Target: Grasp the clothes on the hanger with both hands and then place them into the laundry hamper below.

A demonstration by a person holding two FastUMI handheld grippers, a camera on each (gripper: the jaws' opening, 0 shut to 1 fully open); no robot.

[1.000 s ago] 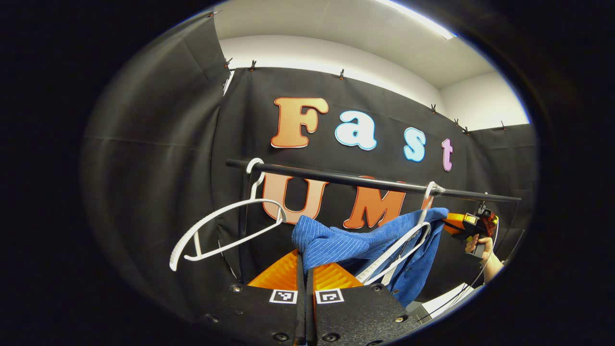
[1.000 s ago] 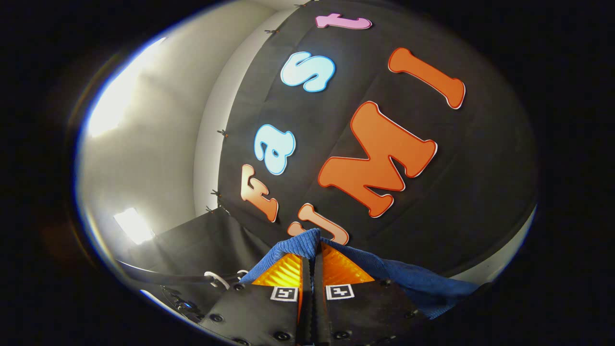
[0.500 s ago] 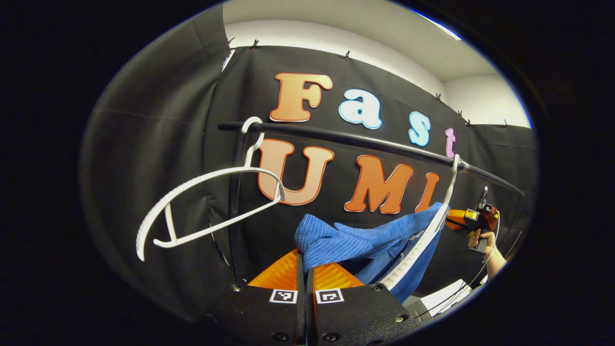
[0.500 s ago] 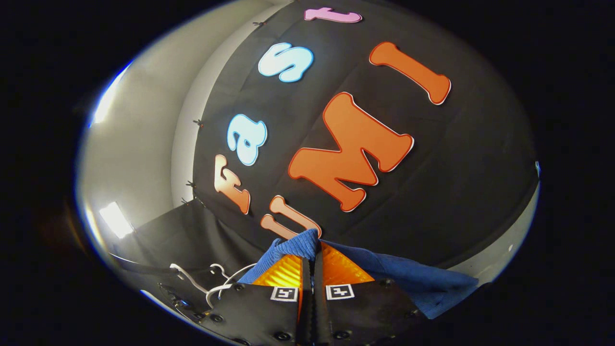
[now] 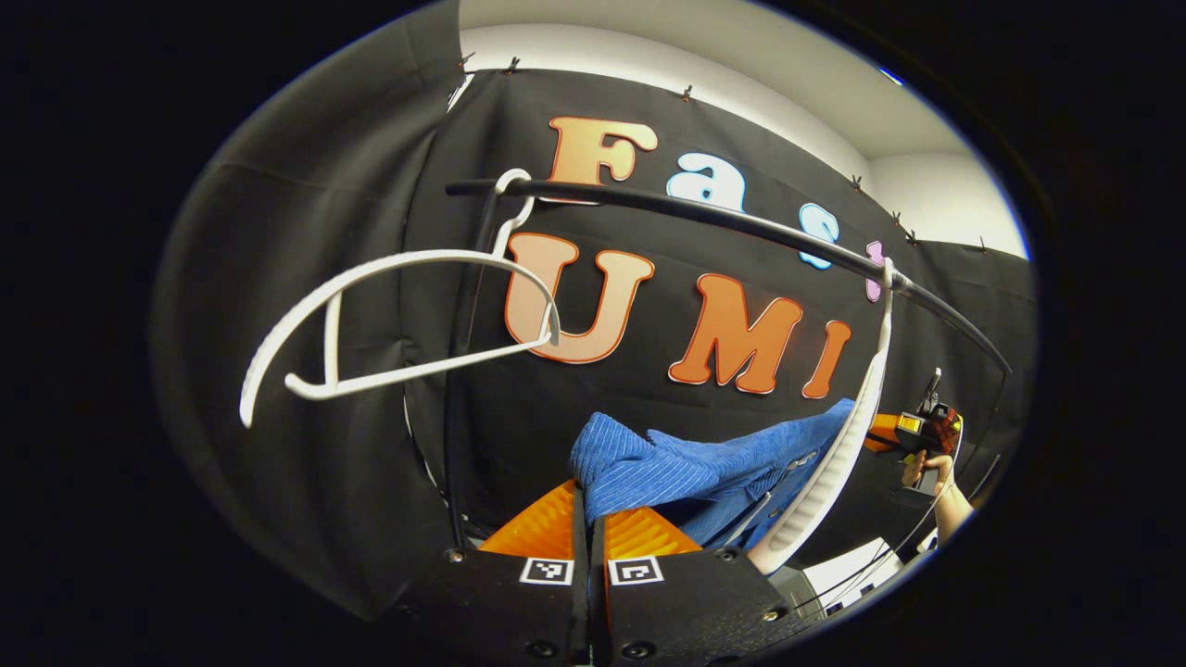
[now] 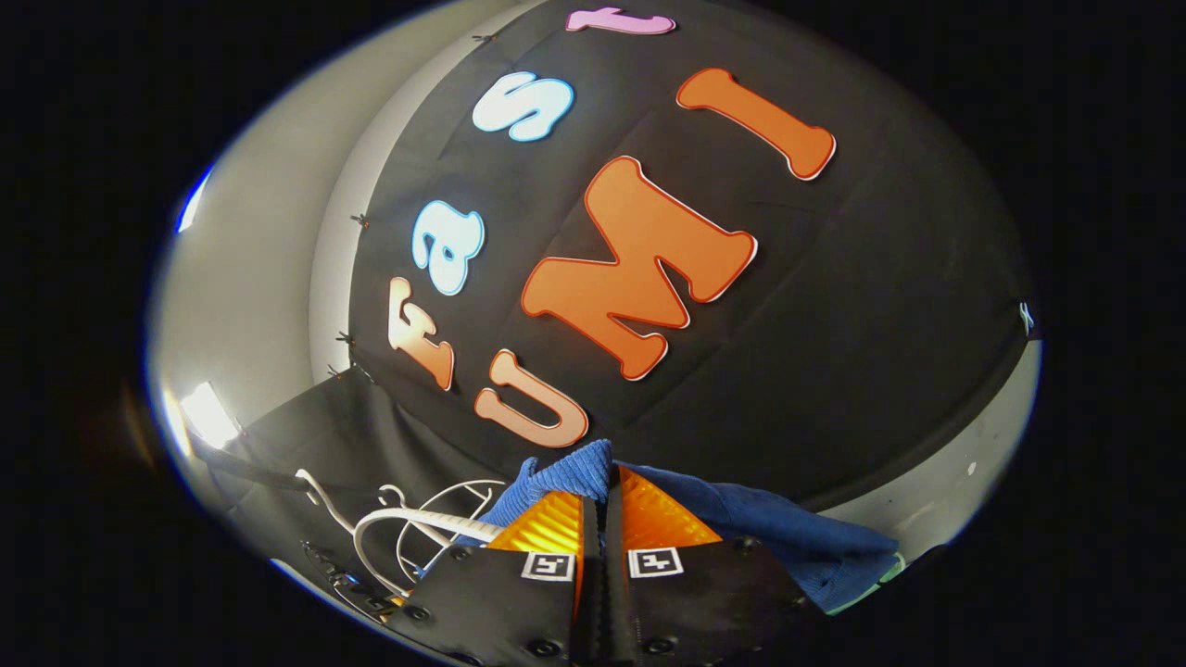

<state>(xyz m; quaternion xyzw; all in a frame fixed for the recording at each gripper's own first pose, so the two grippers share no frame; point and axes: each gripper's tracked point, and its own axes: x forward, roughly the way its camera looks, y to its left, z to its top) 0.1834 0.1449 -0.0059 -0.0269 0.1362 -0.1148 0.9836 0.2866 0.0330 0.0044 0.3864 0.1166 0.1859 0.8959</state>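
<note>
- left gripper [image 5: 587, 505] has its jaws clamped tight on a bunched corner of the blue shirt [image 5: 686, 463], which pokes up right above them
- right gripper [image 6: 600, 491] jaws pinch the shirt's other end, cloth trailing off to its right
- shirt stretches between the two, below the black rail [image 5: 741, 227], beside a white hanger [image 5: 834, 463]
- another white hanger [image 5: 389, 324] hangs bare
- square coded tags on both grippers, no readable writing on them

The shirt [image 5: 704, 463] is blue ribbed cloth, soft and matt, like fine corduroy. The hangers [image 5: 389, 320] look like smooth white plastic with ridged shoulders. The rail [image 5: 704, 218] is a smooth black bar with a slight sheen.
</note>
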